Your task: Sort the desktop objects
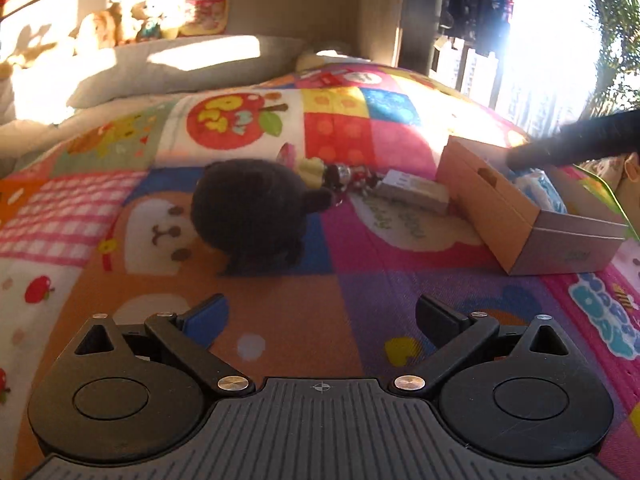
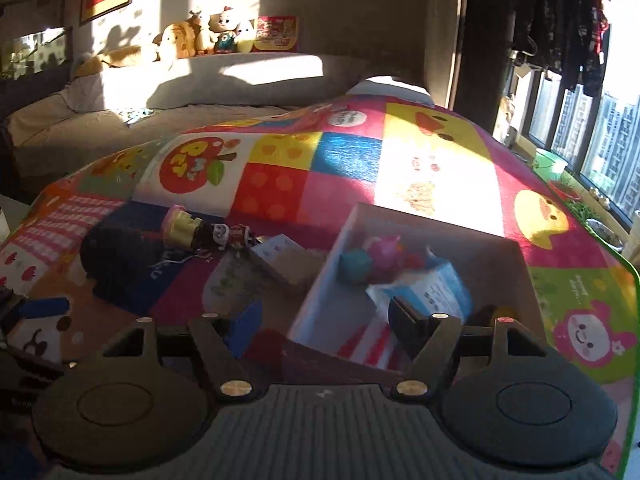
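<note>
A black plush toy [image 1: 250, 216] lies on the colourful mat, ahead of my left gripper [image 1: 322, 320], which is open and empty. Behind it lie small figurines [image 1: 340, 174] and a small flat box [image 1: 416, 190]. A cardboard box [image 1: 492, 204] stands at the right. In the right wrist view my right gripper [image 2: 324, 324] is open and empty above the near edge of the cardboard box [image 2: 320, 288], which holds a teal toy [image 2: 354, 266], a pink toy [image 2: 384, 252] and a blue packet [image 2: 436, 288]. The plush [image 2: 120, 256], figurines [image 2: 208, 234] and small box [image 2: 284, 260] lie to its left.
The colourful mat [image 1: 360, 288] covers the surface. A grey sofa [image 2: 200, 80] with stuffed toys [image 2: 208, 32] stands behind. A window [image 2: 592, 128] with a green bucket [image 2: 550, 162] is at the right. A dark sleeve [image 1: 580, 144] reaches over the box.
</note>
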Demonstrator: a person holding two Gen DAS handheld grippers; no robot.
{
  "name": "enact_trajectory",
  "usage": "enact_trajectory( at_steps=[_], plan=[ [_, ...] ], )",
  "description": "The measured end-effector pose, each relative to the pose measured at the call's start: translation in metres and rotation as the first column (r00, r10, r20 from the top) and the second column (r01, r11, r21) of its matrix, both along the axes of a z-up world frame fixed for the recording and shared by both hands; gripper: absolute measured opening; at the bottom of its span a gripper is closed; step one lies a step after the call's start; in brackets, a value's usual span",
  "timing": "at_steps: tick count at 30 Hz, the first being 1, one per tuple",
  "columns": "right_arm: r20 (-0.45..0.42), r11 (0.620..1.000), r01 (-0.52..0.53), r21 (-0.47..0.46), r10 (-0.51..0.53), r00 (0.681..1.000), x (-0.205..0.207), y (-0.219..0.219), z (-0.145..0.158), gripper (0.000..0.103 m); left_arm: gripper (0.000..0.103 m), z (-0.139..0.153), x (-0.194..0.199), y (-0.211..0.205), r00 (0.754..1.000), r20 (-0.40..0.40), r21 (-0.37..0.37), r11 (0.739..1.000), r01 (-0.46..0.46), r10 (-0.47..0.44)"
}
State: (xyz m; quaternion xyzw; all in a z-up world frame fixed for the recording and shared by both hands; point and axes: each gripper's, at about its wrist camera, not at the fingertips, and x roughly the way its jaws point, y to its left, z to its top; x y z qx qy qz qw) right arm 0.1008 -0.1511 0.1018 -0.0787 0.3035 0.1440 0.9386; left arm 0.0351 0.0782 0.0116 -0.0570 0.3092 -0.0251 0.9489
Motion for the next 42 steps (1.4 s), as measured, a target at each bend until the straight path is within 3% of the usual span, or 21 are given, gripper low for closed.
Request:
enact_trajectory(
  at_steps=[2,4,6,7,8,12,14,18,21,24,26,30,35,37,40,42],
  plan=[
    [-0.072,0.998,-0.05,0.026,0.052,0.996,0.034,0.028,0.006,0.086,0.102,0.0,-0.001,0.006,1.0,0.011,-0.049,0.999,-0.016,0.016],
    [-0.147,0.999,-0.038,0.039,0.044,0.988,0.072,0.051,0.006,0.086,0.102,-0.002,-0.001,0.011,1.0,0.01,-0.082,0.997,-0.017,0.018],
    [-0.183,1.0,0.001,-0.009,-0.002,0.983,0.111,0.075,0.001,0.072,0.102,-0.003,-0.003,0.015,1.0,0.013,-0.11,0.994,-0.02,0.022],
    [-0.182,0.999,0.007,-0.043,-0.014,0.983,0.125,0.085,-0.001,0.058,0.102,-0.004,-0.003,0.017,1.0,0.014,-0.121,0.992,-0.022,0.024],
    [-0.192,0.997,0.025,-0.069,-0.038,0.981,0.145,0.094,-0.007,0.054,0.102,-0.004,-0.004,0.019,0.999,0.02,-0.133,0.991,-0.023,0.026],
    [-0.34,0.992,0.119,0.032,-0.101,0.935,0.195,0.104,-0.031,0.054,0.102,-0.003,-0.008,0.024,0.998,0.048,-0.167,0.986,-0.022,0.031],
    [-0.379,0.992,0.1,0.08,-0.062,0.923,0.2,0.114,-0.041,0.058,0.102,-0.003,-0.007,0.025,0.998,0.051,-0.175,0.984,-0.02,0.029],
    [-0.352,0.996,0.08,0.036,-0.062,0.934,0.199,0.14,-0.051,0.078,0.102,-0.003,-0.007,0.028,0.998,0.052,-0.19,0.982,-0.021,0.032],
    [-0.375,0.996,0.085,0.037,-0.065,0.925,0.204,0.139,-0.057,0.079,0.102,-0.004,-0.007,0.03,0.998,0.051,-0.206,0.978,-0.02,0.031],
    [-0.432,0.992,0.075,0.102,-0.024,0.902,0.203,0.131,-0.061,0.073,0.102,-0.004,-0.007,0.03,0.998,0.052,-0.212,0.977,-0.019,0.031],
    [-0.46,0.99,0.053,0.132,0.014,0.888,0.199,0.129,-0.062,0.061,0.102,-0.004,-0.008,0.03,0.998,0.058,-0.21,0.978,-0.019,0.031],
    [-0.498,0.99,0.008,0.142,0.065,0.865,0.177,0.124,-0.062,0.048,0.102,-0.004,-0.008,0.029,0.998,0.064,-0.208,0.978,-0.013,0.027],
    [-0.592,0.968,-0.131,0.215,0.236,0.771,0.13,0.106,-0.047,0.048,0.102,-0.003,-0.01,0.027,0.997,0.076,-0.197,0.98,0.003,0.012],
    [-0.523,0.97,-0.158,0.185,0.233,0.82,0.12,0.098,-0.027,0.053,0.102,-0.003,-0.009,0.026,0.997,0.075,-0.199,0.98,0.003,0.012],
    [-0.363,0.997,-0.075,-0.008,0.067,0.929,0.132,0.095,-0.008,0.084,0.103,-0.004,-0.009,0.027,0.997,0.072,-0.204,0.979,-0.001,0.016],
    [-0.32,0.994,-0.034,-0.103,0.0,0.947,0.155,0.098,-0.015,0.085,0.103,-0.004,-0.009,0.027,0.997,0.072,-0.205,0.979,-0.001,0.016]
  ],
)
